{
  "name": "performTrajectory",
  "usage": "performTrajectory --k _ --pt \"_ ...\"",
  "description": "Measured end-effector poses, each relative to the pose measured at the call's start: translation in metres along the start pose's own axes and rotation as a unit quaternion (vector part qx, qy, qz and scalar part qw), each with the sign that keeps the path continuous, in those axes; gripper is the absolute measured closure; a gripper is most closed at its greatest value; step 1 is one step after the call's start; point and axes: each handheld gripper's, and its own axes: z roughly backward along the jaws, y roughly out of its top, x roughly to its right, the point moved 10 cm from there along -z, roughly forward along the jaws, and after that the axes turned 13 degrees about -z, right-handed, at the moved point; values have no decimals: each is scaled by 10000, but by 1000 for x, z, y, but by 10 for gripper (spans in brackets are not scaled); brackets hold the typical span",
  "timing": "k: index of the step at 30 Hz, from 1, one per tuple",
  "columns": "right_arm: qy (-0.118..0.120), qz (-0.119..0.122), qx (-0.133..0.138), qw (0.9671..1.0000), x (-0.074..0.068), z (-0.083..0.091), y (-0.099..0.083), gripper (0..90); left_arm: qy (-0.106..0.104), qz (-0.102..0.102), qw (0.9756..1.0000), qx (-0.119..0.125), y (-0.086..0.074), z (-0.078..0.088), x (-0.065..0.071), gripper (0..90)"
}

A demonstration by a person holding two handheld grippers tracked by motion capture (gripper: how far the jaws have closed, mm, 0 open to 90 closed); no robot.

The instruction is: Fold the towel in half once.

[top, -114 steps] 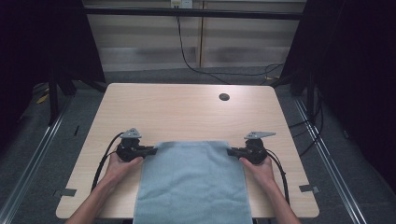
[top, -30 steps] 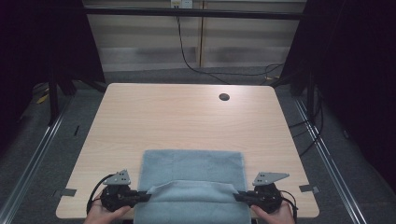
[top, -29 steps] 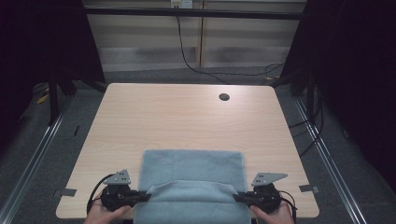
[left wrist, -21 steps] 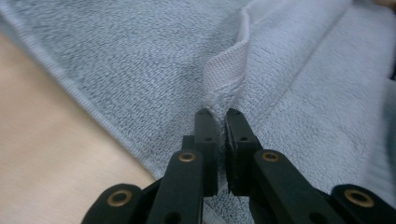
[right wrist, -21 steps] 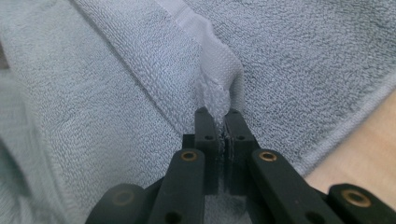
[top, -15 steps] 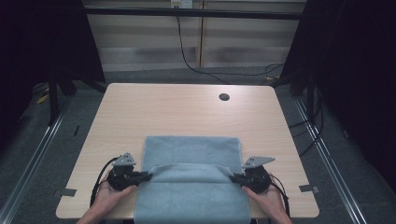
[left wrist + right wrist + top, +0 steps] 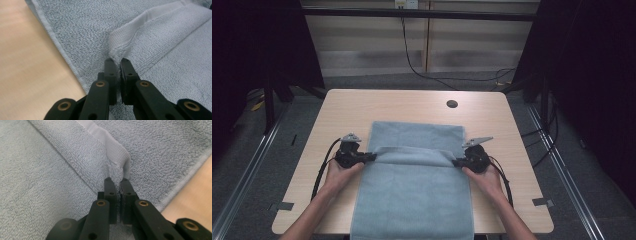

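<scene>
The towel point(image 7: 412, 185) lies on the tabletop point(image 7: 342, 105), its near end hanging over the front edge. The left gripper point(image 7: 371, 157) and right gripper point(image 7: 455, 162) each pinch a corner of the lifted edge. Only thin cloth sits in each pinch, so a corner could slip free; uneven hands would skew the fold.

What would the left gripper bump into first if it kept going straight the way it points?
Probably nothing solid: the left gripper, shut on the blue-grey terry towel's corner, points across the towel toward the right gripper, so it would meet more towel first, as far as depth shows.
</scene>
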Motion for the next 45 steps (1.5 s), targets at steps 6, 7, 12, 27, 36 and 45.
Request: performTrajectory --k 6,7,12,27,36,45 --pt "-114 -265 192 9994 19 -21 32 868 197 2 9998 -52 13 -13 -26 856" --pt "-118 -284 238 9992 22 -24 36 868 222 90 9997 -3 15 -15 -30 856" --pt "-167 -424 319 9984 32 -36 54 869 433 30 9990 -75 20 -20 -41 856" --pt "-20 -665 760 9949 38 -38 82 867 371 568 9963 521 38 -10 -56 856" --pt "251 -198 1417 9894 8 26 124 867 542 205 9915 1167 85 53 -47 857" --pt "475 267 2009 9781 -36 100 159 867 512 -266 9804 1883 127 130 -19 856"
